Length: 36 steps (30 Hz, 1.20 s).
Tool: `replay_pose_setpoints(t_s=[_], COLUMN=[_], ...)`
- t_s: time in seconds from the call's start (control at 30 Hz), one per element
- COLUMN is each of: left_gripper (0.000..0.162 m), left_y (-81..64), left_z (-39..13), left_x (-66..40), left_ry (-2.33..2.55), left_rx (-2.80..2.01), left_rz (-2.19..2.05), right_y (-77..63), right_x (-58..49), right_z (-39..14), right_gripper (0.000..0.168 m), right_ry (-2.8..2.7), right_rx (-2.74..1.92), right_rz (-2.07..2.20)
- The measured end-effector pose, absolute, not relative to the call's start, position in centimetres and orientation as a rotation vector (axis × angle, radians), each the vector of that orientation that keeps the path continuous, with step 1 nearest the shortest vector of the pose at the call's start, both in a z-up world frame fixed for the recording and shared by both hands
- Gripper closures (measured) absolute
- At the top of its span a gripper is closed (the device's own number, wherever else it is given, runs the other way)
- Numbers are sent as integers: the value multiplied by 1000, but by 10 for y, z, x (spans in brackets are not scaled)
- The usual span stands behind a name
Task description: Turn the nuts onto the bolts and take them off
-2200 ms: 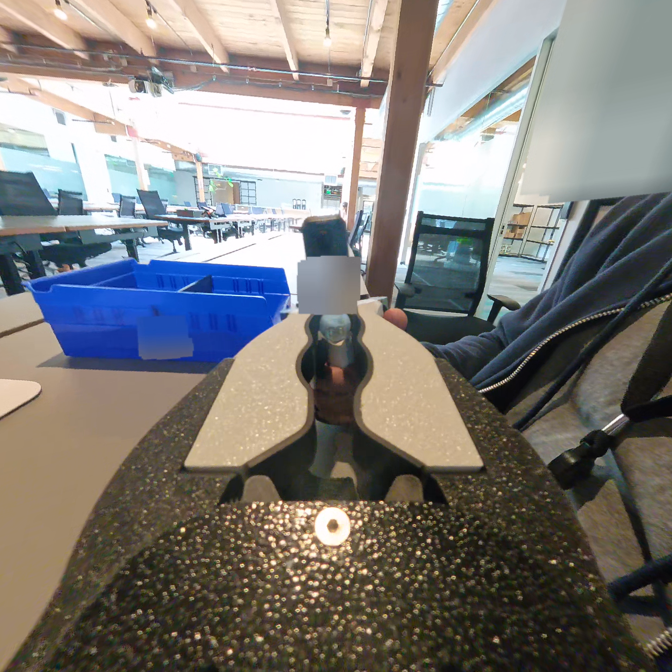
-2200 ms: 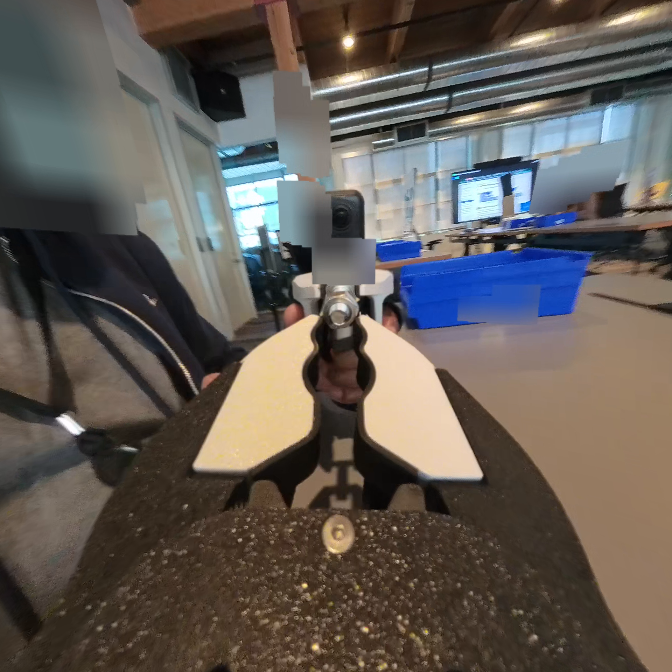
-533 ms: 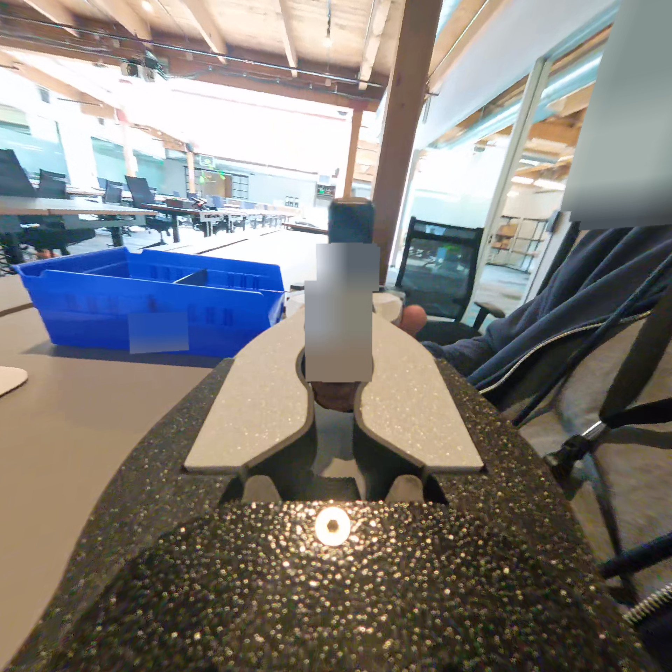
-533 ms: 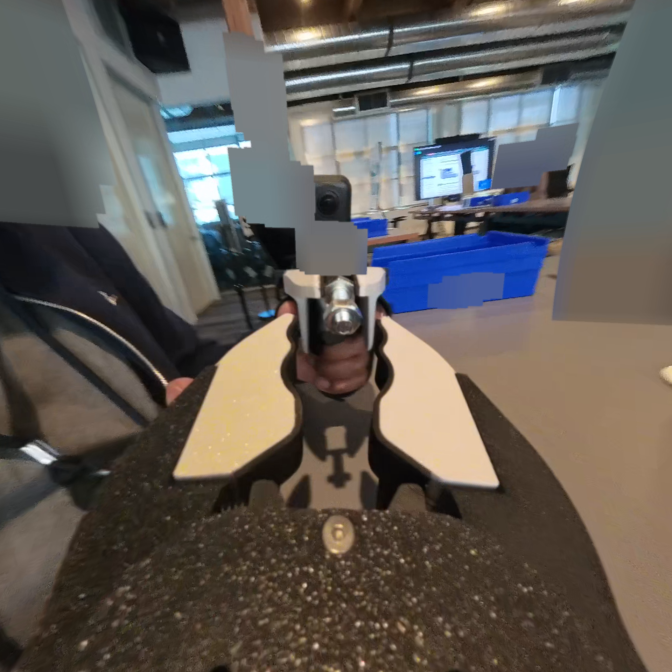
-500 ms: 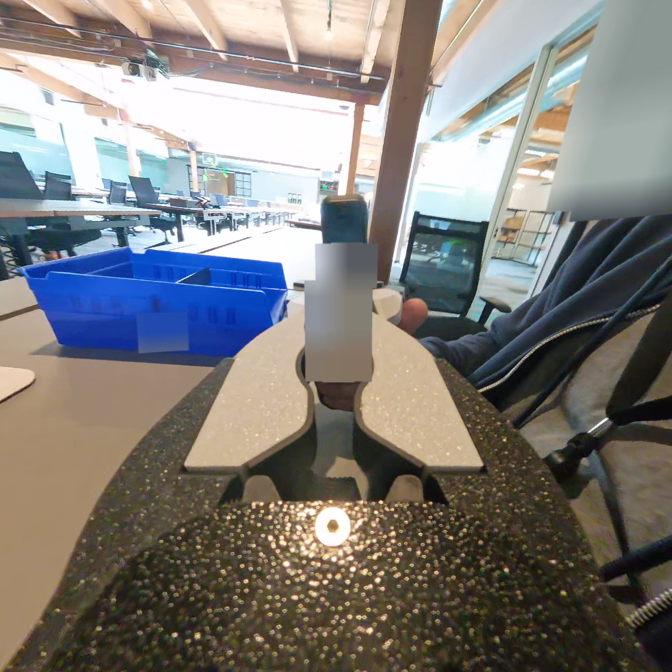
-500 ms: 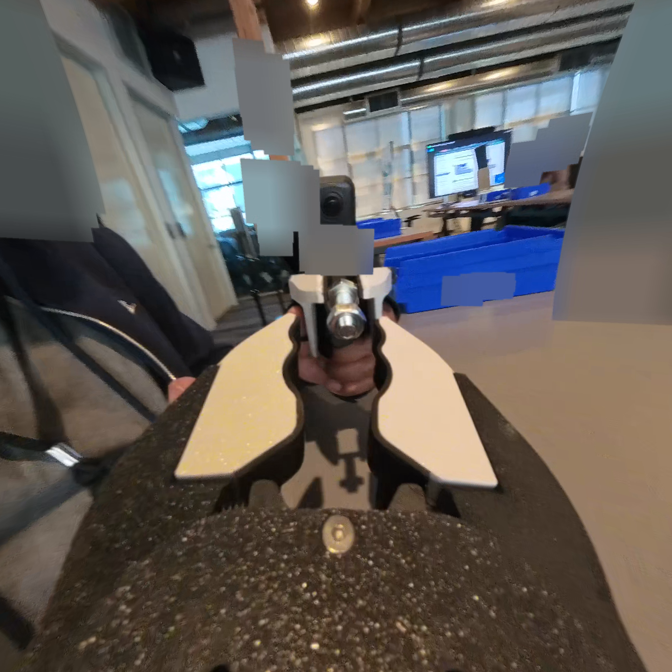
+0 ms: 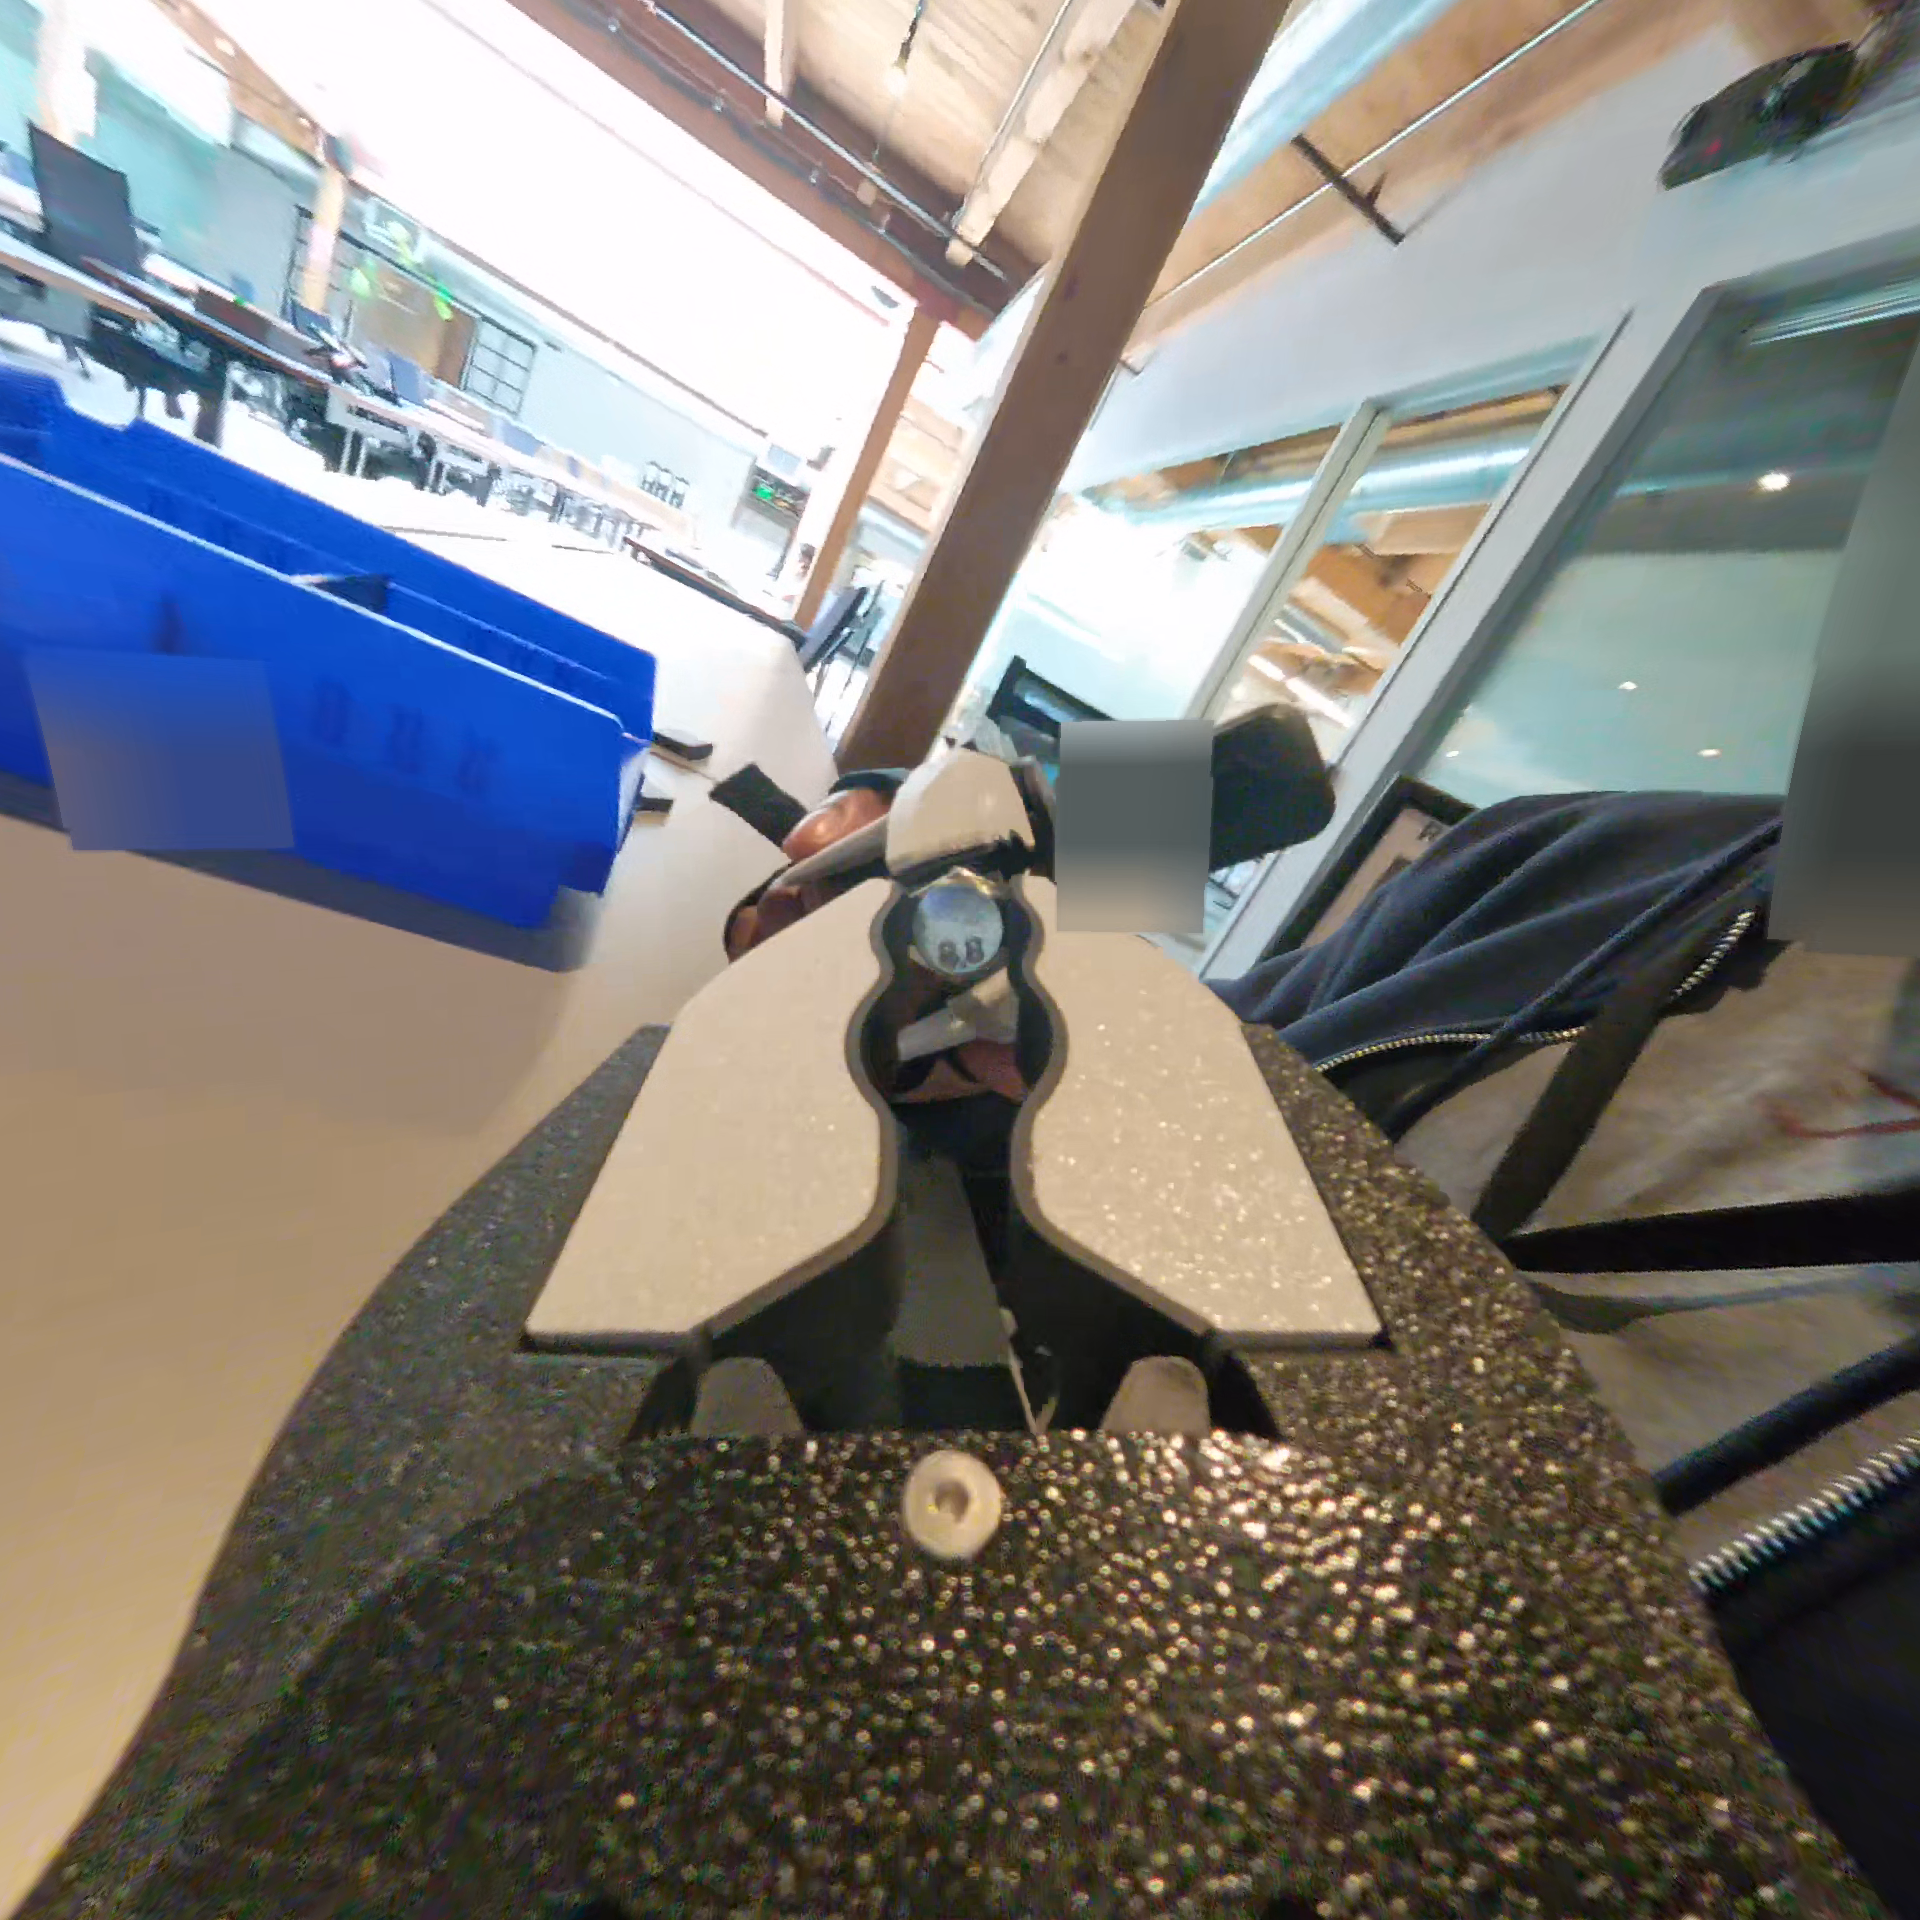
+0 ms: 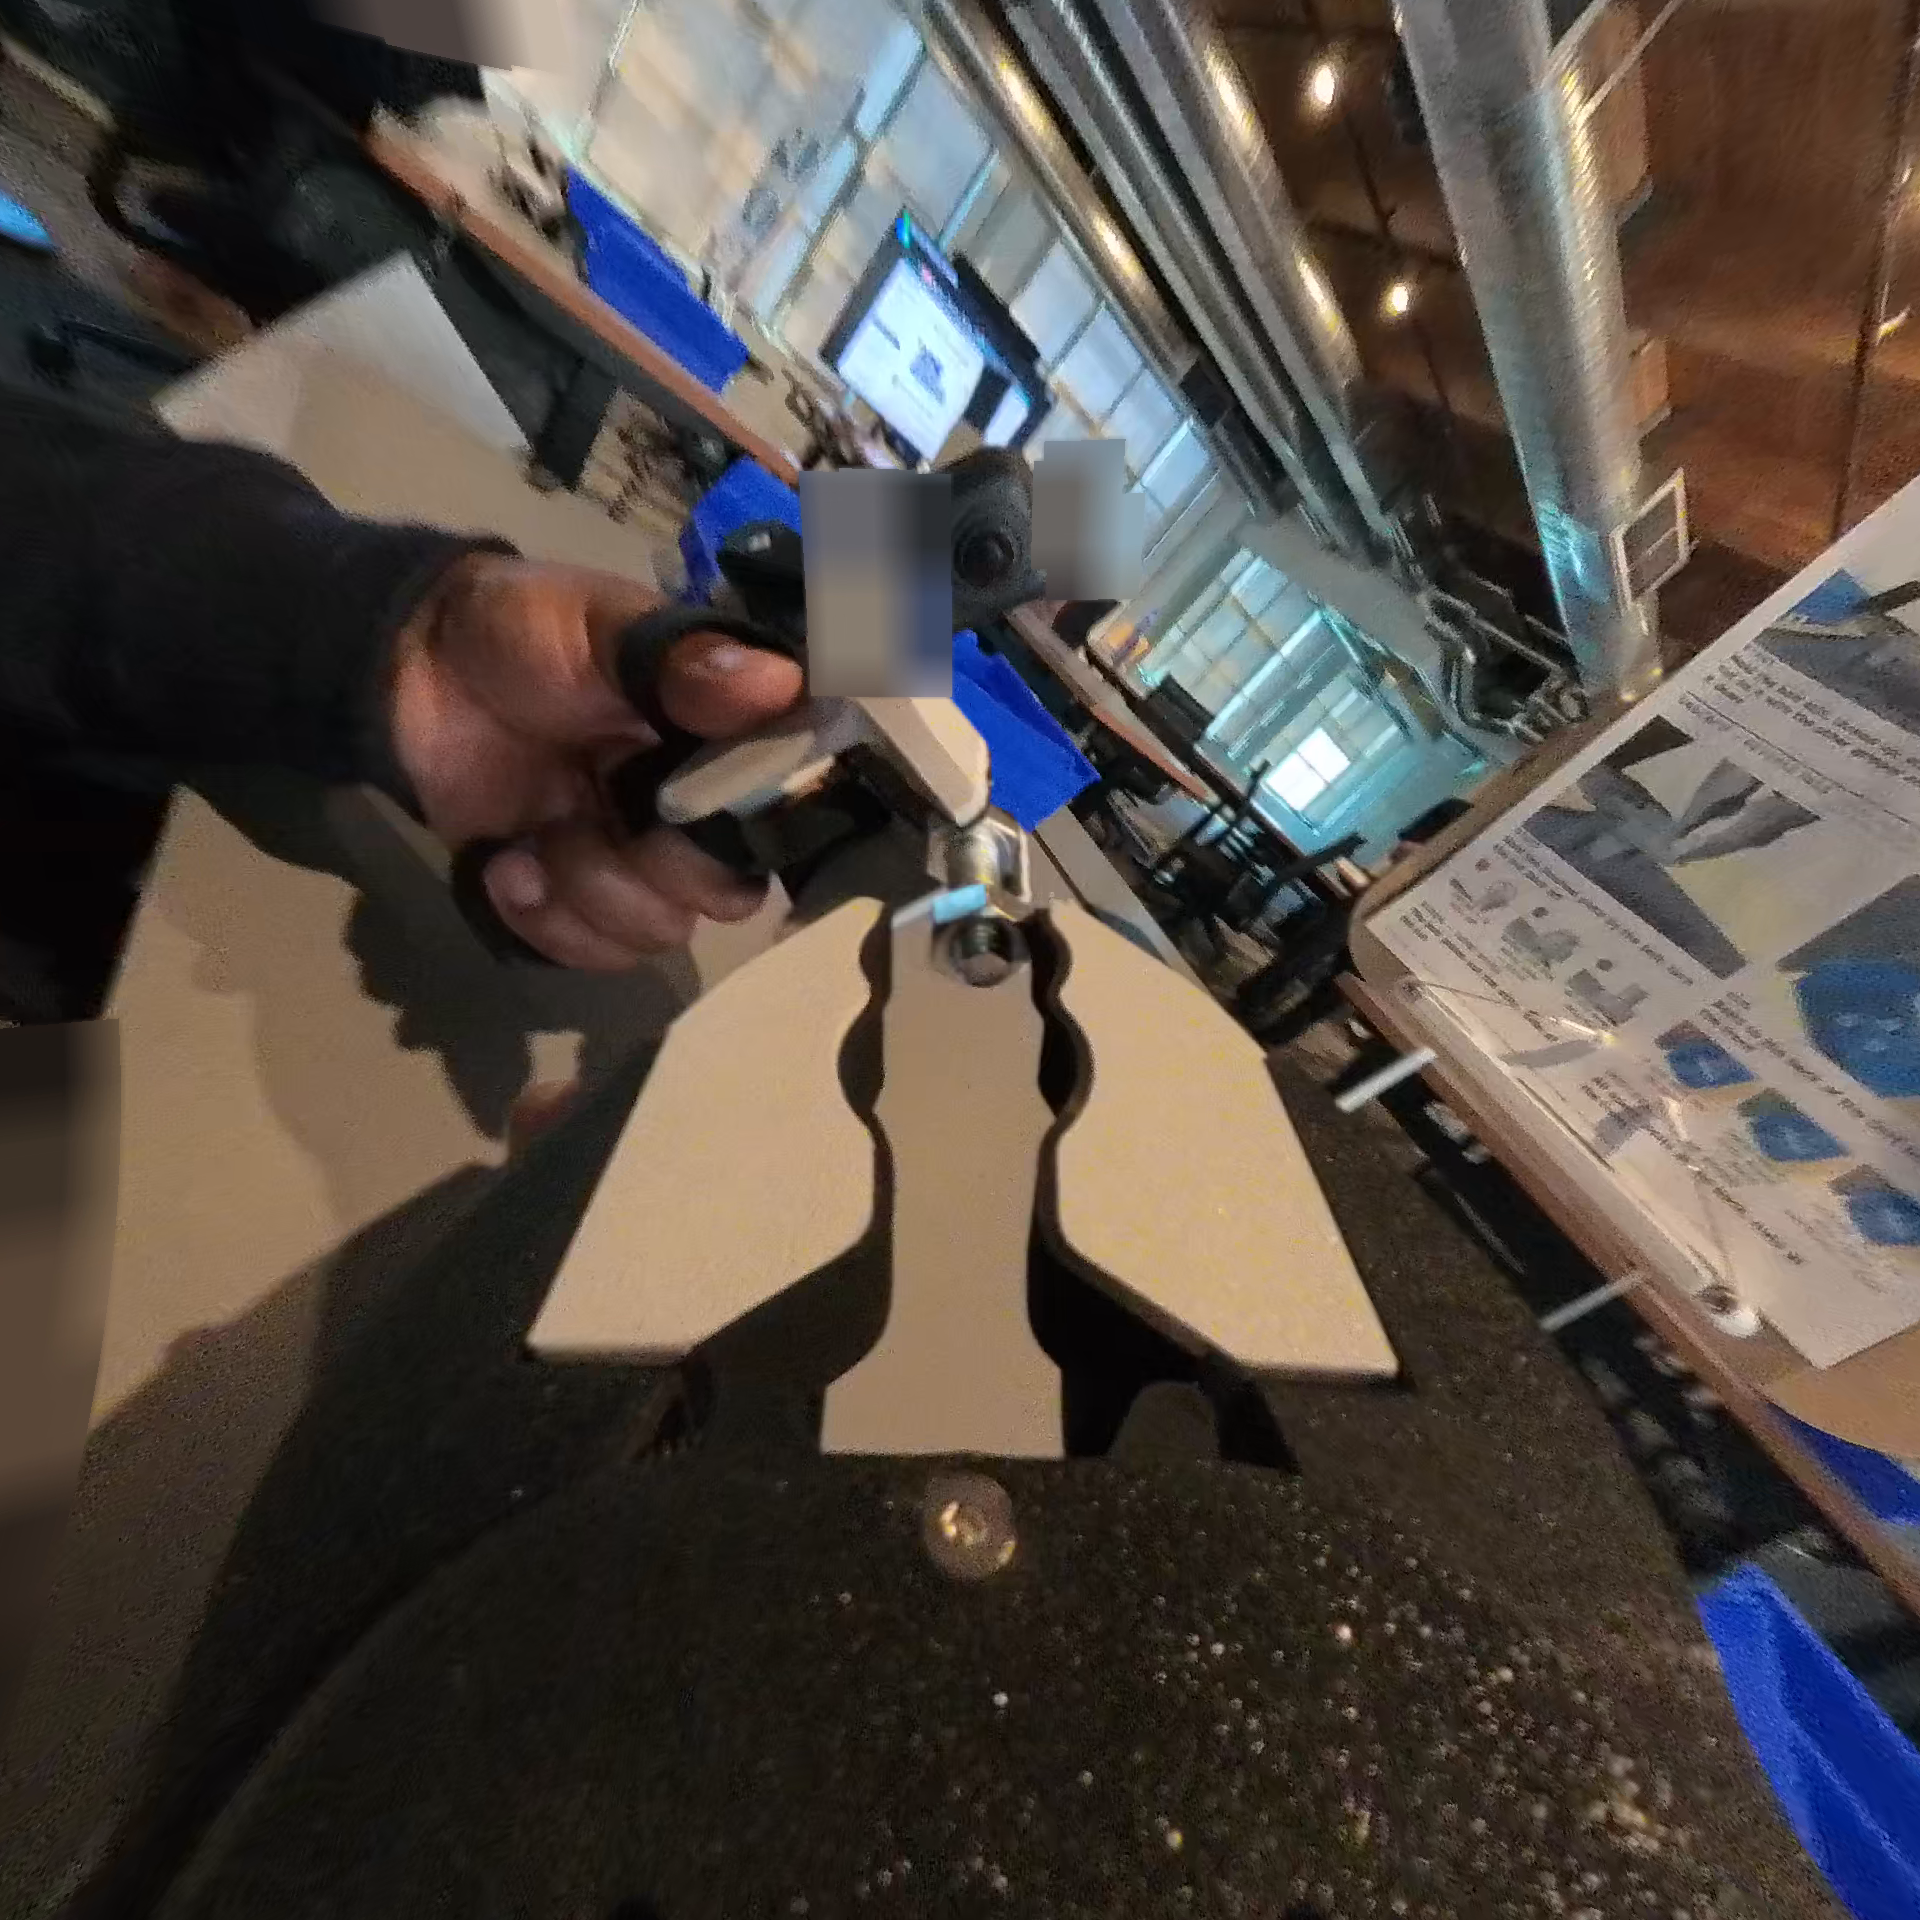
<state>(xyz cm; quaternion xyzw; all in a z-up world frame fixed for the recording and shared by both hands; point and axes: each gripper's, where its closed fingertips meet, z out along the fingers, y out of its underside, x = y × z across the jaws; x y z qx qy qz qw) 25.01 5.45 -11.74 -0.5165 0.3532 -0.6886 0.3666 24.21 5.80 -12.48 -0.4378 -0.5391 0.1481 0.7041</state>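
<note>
A silver bolt with a round head is clamped between the fingertips of my left gripper, held in the air above the table. My right gripper faces it from the other side and is shut on the silver nut that sits on the bolt's threaded end. In the right wrist view the left gripper's white fingers and the hand holding it show rolled to one side. In the left wrist view one white finger of the right gripper shows just beyond the bolt.
A blue bin stands on the grey table to the left. A printed sheet on a stand and another blue bin are at the right. The person's dark jacket is close on the right. A wooden post stands behind. The tips of both grippers are at nearly the same place.
My right gripper, open around the nut half a second ago, has closed on it. Both grippers have rolled, so both views are now strongly tilted. The left gripper still holds the bolt.
</note>
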Motion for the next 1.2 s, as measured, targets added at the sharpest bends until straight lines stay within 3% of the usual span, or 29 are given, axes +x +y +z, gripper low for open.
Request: replay_pose_setpoints(t_s=[0.13,0.27,0.37,0.47,0.7,0.87,1.2], left_gripper=[145,144,144,145,145,145,145], left_y=[58,56,52,52,54,61,110], left_z=[-112,-113,-112,-114,-118,-111,-173], left_x=[246,249,251,251,250,243,242], left_ry=[911,975,1013,1009,888,841,1000], left_rx=[-1280,-1256,-1229,-1250,-1333,-1289,-1691], left_rz=[-1650,-1510,-1456,-1491,-1849,-1819,-1165], right_y=[56,57,53,55,59,58,87], right_x=[242,242,240,240,242,247,261], right_z=[-119,-115,-118,-122,-123,-112,-133], right_gripper=[125,125,151,151,150,126,131], right_ry=[-1106,-999,-996,-1052,-1203,-1096,-1027], right_rx=[-1093,-1205,-1256,-1210,-942,-998,-1348], right_rz=[642,1031,1203,1034,191,367,651])
